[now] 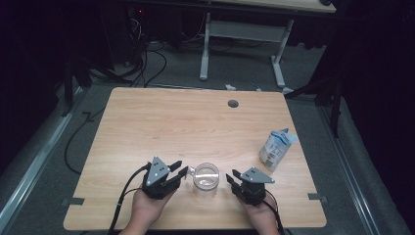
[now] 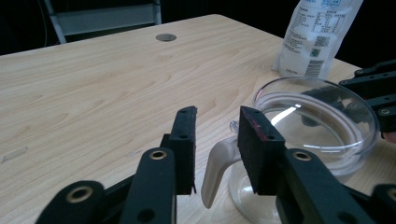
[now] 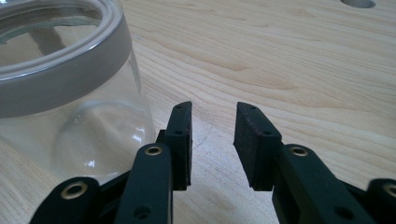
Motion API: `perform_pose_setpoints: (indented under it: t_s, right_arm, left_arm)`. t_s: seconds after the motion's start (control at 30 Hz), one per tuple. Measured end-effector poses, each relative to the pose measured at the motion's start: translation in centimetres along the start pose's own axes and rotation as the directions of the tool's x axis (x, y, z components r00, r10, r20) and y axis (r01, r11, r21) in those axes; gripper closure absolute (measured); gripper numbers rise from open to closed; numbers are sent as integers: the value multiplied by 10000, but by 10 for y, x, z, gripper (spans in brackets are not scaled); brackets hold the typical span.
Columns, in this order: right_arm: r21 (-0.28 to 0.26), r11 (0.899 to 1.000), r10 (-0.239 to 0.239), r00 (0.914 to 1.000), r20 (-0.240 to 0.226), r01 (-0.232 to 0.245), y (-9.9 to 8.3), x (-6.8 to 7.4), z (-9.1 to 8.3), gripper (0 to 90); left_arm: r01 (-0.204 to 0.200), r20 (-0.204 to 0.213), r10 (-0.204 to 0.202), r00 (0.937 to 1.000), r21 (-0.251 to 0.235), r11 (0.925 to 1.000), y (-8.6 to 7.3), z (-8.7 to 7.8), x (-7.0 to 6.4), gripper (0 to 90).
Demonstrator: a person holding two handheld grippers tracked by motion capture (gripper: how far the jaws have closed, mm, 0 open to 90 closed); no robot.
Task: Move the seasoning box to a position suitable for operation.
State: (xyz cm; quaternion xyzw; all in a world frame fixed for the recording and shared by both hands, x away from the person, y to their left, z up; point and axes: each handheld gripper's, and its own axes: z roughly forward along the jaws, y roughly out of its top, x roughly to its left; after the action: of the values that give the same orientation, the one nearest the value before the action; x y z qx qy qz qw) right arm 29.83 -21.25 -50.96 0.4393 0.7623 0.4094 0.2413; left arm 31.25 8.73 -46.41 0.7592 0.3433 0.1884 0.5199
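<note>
Tongs (image 1: 177, 170) (image 1: 233, 177) flanking glass jug (image 1: 205, 179)

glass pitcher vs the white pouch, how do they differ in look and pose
The glass pitcher is clear, round and open-topped; the white pouch is opaque, printed and crumpled at its top. The pitcher stands between the left tool and right tool; the pouch stands apart, near the table's right edge. Both stand upright on the table.

High view looks down; both tongs-mounted views closely share the jar (image 1: 206, 179).

Clear glass jug (image 1: 206, 179) (grey rim band), white-blue printed bag (image 1: 276, 149), light wood-grain table (image 1: 186, 122).
</note>
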Motion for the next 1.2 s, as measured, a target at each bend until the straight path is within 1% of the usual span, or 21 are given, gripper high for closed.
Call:
perform_pose_setpoints:
  t_s: [0.07,0.1,0.37,0.47,0.53,0.83,0.9,1.03,1.2]
  right_arm:
    - [10,10000,26,10000,10,-26,0,0,0,669]
    - [10,10000,19,10000,6,-19,0,0,0,668]
    - [-11,9999,-118,9999,-57,118,0,0,0,664]
    - [2,9999,-154,9998,-97,155,0,1,0,665]
    - [-29,9999,-155,9998,-138,155,1,1,-1,666]
    - [-200,9996,-224,9995,-233,220,2,3,-4,680]
    - [-239,9995,-234,9994,-257,228,3,3,-5,691]
    - [-318,9991,-303,9991,-307,293,3,4,-7,783]
    - [-416,9983,-422,9984,-383,406,5,6,-10,812]
  left_arm:
    - [27,28,-27,10000,40,10000,2,1,0,694]
    - [-31,38,30,10000,84,10000,3,1,0,703]
    - [-91,130,88,9999,214,9997,10,6,-5,759]
    - [-9,207,4,9998,239,9997,13,7,-7,799]
    - [-116,204,110,9997,290,9995,13,8,-8,820]
    - [-261,127,255,9996,459,9986,12,13,-13,872]
    - [-280,73,277,9996,474,9985,11,14,-14,877]
    - [-293,40,291,9996,468,9985,11,14,-14,887]
    - [-323,30,322,9995,443,9985,11,14,-14,894]
